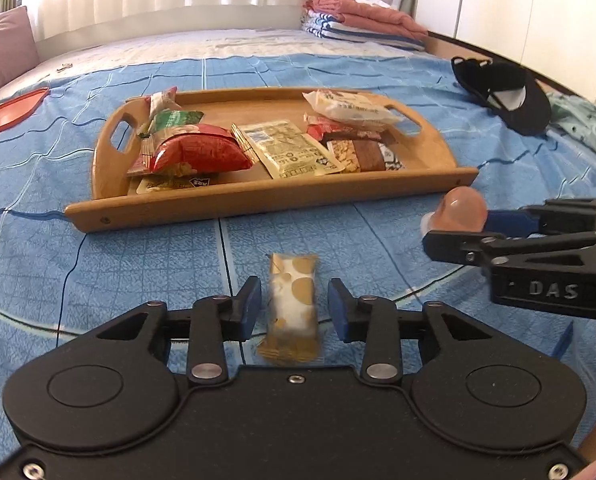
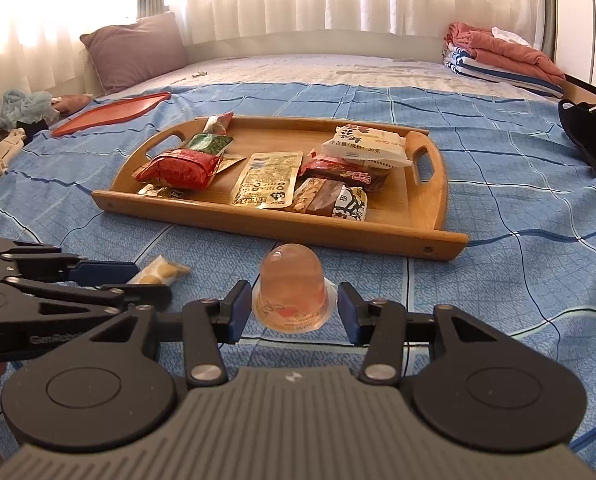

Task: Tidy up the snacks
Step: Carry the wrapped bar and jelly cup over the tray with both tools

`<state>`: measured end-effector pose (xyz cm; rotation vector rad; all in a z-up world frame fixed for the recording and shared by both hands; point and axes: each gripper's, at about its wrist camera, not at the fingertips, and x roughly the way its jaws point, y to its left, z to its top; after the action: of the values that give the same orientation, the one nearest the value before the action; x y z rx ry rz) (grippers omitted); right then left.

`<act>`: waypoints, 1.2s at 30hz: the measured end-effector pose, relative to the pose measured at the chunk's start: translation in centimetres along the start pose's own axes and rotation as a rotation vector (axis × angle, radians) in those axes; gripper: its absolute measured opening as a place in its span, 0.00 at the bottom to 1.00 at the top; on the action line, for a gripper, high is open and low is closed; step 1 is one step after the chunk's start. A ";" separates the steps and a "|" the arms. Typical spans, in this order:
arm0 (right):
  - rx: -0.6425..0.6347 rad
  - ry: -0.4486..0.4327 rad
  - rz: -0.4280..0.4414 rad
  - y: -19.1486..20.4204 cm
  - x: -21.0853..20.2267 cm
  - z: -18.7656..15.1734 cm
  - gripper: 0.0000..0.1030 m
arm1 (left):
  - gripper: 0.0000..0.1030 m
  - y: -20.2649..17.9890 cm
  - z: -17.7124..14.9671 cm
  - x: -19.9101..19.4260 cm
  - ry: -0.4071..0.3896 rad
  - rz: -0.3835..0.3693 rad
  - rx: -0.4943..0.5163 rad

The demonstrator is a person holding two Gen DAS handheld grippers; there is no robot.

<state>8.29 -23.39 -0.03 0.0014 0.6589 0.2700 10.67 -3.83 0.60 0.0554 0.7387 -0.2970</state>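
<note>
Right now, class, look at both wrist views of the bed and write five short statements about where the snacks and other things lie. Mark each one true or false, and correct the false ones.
1. Snack packets lie in the wooden tray. True.
2. The jelly cup sits inside the tray. False: it is outside the tray, before its near wall, between the right tool's fingers.
3. The gold-and-white packet lies between the left tool's fingers. True.
4. The flat red tray rests on the wooden tray. False: it lies apart on the blue bedspread, toward the pillow.
5. Folded blankets are stacked at the bed's far corner. True.
</note>
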 end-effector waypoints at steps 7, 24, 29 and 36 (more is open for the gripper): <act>0.008 -0.005 -0.001 -0.2 -0.2 0.1 0.50 | 0.20 -0.3 0.6 -0.5 -0.012 -0.001 0.022; 0.012 -0.050 0.027 0.4 0.1 4.2 0.49 | 0.19 1.5 5.9 -3.1 -0.111 0.025 0.009; 0.016 -0.065 0.030 0.4 0.5 6.5 0.49 | 0.19 2.8 8.7 -3.4 -0.154 0.038 -0.004; 0.026 -0.078 0.020 -0.4 1.7 9.9 0.49 | 0.19 5.3 12.3 -2.4 -0.185 0.053 -0.032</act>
<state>15.68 -22.52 6.74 0.0432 0.5852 0.2796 18.50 -0.07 11.02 0.0173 0.5577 -0.2364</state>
